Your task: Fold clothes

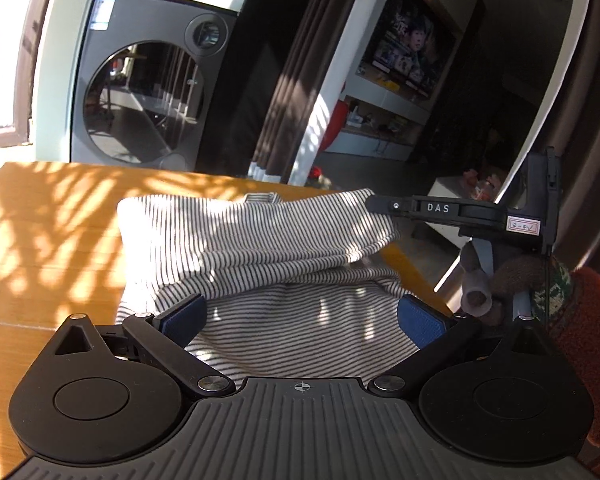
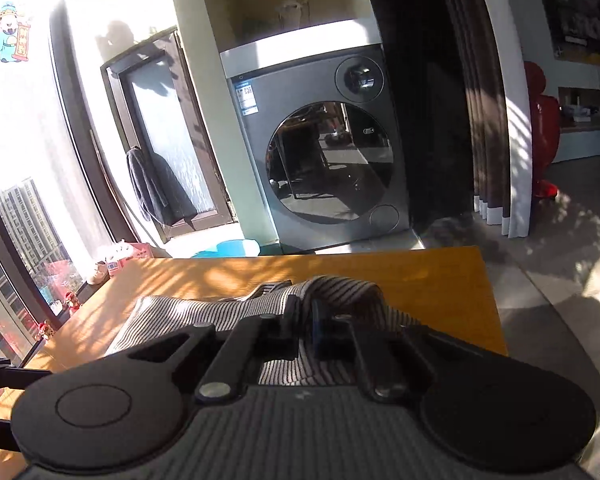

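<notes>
Left wrist view: white cotton garment w/ thin dark stripes (image 1: 260,240) lies bunched on the orange-brown wooden surface (image 1: 52,240), toward its right edge. One layer is doubled over into a thick roll across the middle, a flatter layer runs toward the camera. So a fold is under way, not finished; no neat rectangle yet, edges uneven. Left claw (image 1: 302,320) spread wide, blue pads (image 1: 420,320) either side of the near layer; cloth sits between them but pads don't look pressed on it. Can't tell if the fabric brushes the pads. Right claw (image 1: 370,202) reaches in from the right, its black tip at the upper right corner of the roll, which looks raised there.

Right wrist view: same striped garment (image 2: 172,316) spread leftward over the surface (image 2: 440,280), sun-dappled. Right claw (image 2: 312,312) pressed together, pinching a ridge of striped cloth that humps up over the fingertips. Judgement: corner gripped, ready to be carried across; left still needs a grip, then smoothing & further folds remain
</notes>
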Tool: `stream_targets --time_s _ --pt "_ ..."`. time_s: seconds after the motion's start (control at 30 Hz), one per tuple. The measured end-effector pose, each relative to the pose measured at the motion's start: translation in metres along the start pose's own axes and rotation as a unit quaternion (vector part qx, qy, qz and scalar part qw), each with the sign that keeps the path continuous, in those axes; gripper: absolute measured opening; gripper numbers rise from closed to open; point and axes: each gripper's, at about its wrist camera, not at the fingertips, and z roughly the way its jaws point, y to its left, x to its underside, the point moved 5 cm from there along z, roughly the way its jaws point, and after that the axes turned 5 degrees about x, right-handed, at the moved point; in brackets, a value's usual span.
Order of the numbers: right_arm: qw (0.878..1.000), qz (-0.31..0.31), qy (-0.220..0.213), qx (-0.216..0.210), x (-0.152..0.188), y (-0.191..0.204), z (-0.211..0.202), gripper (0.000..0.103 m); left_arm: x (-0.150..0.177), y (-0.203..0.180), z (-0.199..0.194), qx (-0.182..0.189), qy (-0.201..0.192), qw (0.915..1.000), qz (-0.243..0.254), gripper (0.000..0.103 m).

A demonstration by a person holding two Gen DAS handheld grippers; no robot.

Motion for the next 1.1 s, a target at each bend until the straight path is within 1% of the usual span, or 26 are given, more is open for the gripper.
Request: stream_targets --time_s 0.07,0.13,0.2,0.23,0.27,0.33,0.4,0.47,0.5,0.53,0.57,0.6,0.63,0.67,0.7,0.73,0.77,0.8,0.83,0.87,0.93,0.97,1.0,1.03,1.07,1.1 --pt "1.0 0.006 -0.002 -0.001 -0.002 -0.005 -0.005 0.005 -0.021 0.01 0.012 -0.007 -0.017 0.9998 -0.007 0.103" --pt "1.0 0.009 0.022 0.015 0.011 -0.015 0.004 0.005 -0.032 0.022 0.028 -0.022 -0.024 0.9993 -0.017 0.103" --pt "0.997 -0.003 0.057 0.042 0.034 -0.024 0.019 0.006 -0.032 0.037 0.05 -0.029 -0.003 0.999 -0.033 0.103" --pt "0.996 -0.001 0.069 0.049 0.045 -0.028 0.026 0.008 -0.032 0.045 0.061 -0.033 0.007 0.9986 -0.041 0.103" --pt "0.996 0.006 0.071 0.05 0.051 -0.031 0.029 0.008 -0.031 0.052 0.072 -0.037 0.017 0.998 -0.048 0.103" --pt "0.997 0.008 0.067 0.049 0.05 -0.031 0.031 0.009 -0.024 0.063 0.085 -0.043 0.034 0.9974 -0.047 0.103" --pt "0.996 -0.013 0.073 0.056 0.046 -0.026 0.034 0.01 -0.017 0.07 0.093 -0.043 0.027 0.9986 -0.013 0.103" --pt "0.994 -0.045 0.08 0.064 0.043 -0.02 0.038 0.014 -0.012 0.07 0.091 -0.043 0.013 0.999 -0.002 0.103" --pt "0.992 -0.063 0.075 0.076 0.038 -0.015 0.037 0.018 -0.012 0.07 0.091 -0.044 0.013 0.999 -0.001 0.103" --pt "0.99 -0.081 0.069 0.087 0.034 -0.011 0.037 0.03 -0.011 0.069 0.091 -0.045 0.012 0.9989 0.0 0.103" --pt "0.988 -0.1 0.063 0.099 0.029 -0.006 0.037 0.038 -0.011 0.069 0.09 -0.044 0.01 0.999 -0.003 0.103" --pt "0.986 -0.117 0.043 0.107 0.023 0.0 0.033 0.047 -0.01 0.069 0.088 -0.043 0.007 0.999 -0.006 0.103" --pt "0.984 -0.135 0.021 0.115 0.016 0.006 0.029 0.049 -0.01 0.07 0.088 -0.042 0.006 0.9991 -0.008 0.103" --pt "0.984 -0.142 -0.004 0.111 0.009 0.014 0.024 0.05 -0.01 0.07 0.087 -0.042 0.004 0.9991 -0.01 0.103" --pt "0.989 -0.125 -0.019 0.075 0.004 0.02 0.019 0.053 -0.01 0.071 0.086 -0.041 0.002 0.9991 -0.011 0.103" --pt "0.993 -0.106 -0.035 0.038 0.0 0.026 0.013 0.061 -0.009 0.071 0.086 -0.04 0.001 0.9991 -0.013 0.103" --pt "0.995 -0.088 -0.05 0.001 -0.006 0.032 0.008 0.067 -0.009 0.071 0.085 -0.039 0.0 0.9991 -0.015 0.103" --pt "0.996 -0.061 -0.036 -0.048 -0.006 0.036 0.009 0.079 -0.008 0.071 0.085 -0.037 -0.002 0.9992 -0.017 0.103" --pt "0.996 -0.046 -0.012 -0.07 -0.001 0.039 0.017 0.083 -0.008 0.072 0.084 -0.035 -0.003 0.9992 -0.02 0.103" --pt "0.995 -0.032 0.012 -0.091 0.004 0.041 0.025 0.083 -0.008 0.073 0.084 -0.033 -0.005 0.9992 -0.023 0.103" --pt "0.997 -0.028 0.057 -0.054 0.02 0.033 0.048 0.083 -0.009 0.075 0.084 -0.026 -0.008 0.9992 -0.03 0.103" --pt "0.996 -0.013 0.091 -0.01 0.034 0.02 0.065 0.083 -0.009 0.077 0.084 -0.022 -0.009 0.9992 -0.033 0.103" --pt "0.996 0.008 0.087 -0.008 0.041 0.013 0.069 0.082 -0.009 0.078 0.084 -0.019 -0.01 0.9991 -0.035 0.103" --pt "0.996 0.023 0.079 -0.023 0.038 0.012 0.066 0.09 -0.01 0.079 0.084 -0.018 -0.011 0.9991 -0.038 0.103" --pt "0.996 0.039 0.071 -0.038 0.036 0.011 0.062 0.093 -0.01 0.08 0.084 -0.016 -0.012 0.999 -0.041 0.103" --pt "0.996 0.033 0.071 -0.037 0.038 0.013 0.065 0.093 -0.011 0.081 0.084 -0.014 -0.013 0.9989 -0.043 0.103"
